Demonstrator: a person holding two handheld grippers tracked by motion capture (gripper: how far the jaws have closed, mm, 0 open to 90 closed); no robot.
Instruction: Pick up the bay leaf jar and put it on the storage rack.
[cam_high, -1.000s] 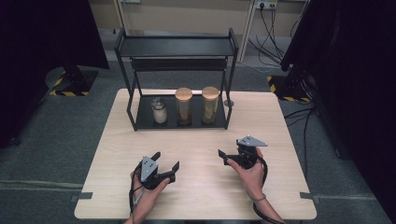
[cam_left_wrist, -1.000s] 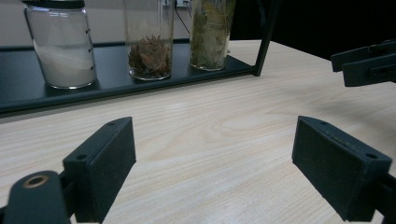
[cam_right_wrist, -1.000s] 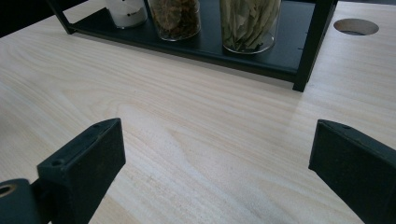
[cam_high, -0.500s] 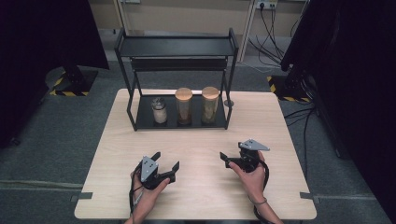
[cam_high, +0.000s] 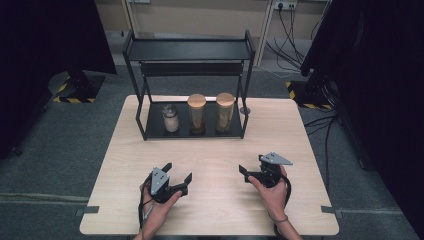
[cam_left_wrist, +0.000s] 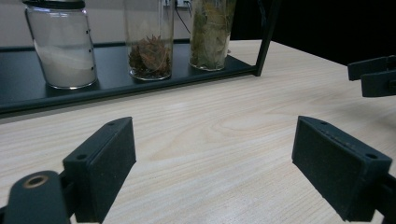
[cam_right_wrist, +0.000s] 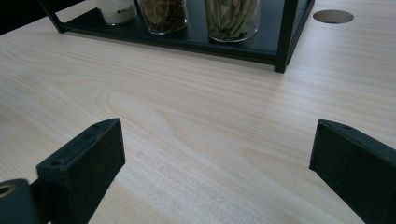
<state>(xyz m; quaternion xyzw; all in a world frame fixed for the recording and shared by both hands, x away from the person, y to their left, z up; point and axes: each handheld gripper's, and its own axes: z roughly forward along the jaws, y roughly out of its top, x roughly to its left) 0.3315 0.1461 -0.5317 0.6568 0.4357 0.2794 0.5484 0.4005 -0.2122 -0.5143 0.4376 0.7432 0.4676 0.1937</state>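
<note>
On the lower shelf of a black two-tier rack (cam_high: 187, 50) stand three jars. A short jar (cam_high: 170, 118) holds white powder. Beside it are a taller wooden-lidded jar (cam_high: 196, 114) of brown dried bits and another (cam_high: 225, 112) of dried leaves. My left gripper (cam_high: 178, 171) is held open low over the table's near left, with nothing between its jaws. My right gripper (cam_high: 251, 166) is open and empty at the near right. Both point toward the rack and are well short of it. In the left gripper view the white jar (cam_left_wrist: 63, 44) is ahead to the left.
The rack stands at the far middle of a light wooden table (cam_high: 215, 150). A round cable hole (cam_high: 245, 110) lies just right of the rack's front leg. Black stands and cables sit on the grey floor around the table.
My right gripper has drifted slightly toward the table's near edge and a little to the right. The left gripper and the jars have not moved.
</note>
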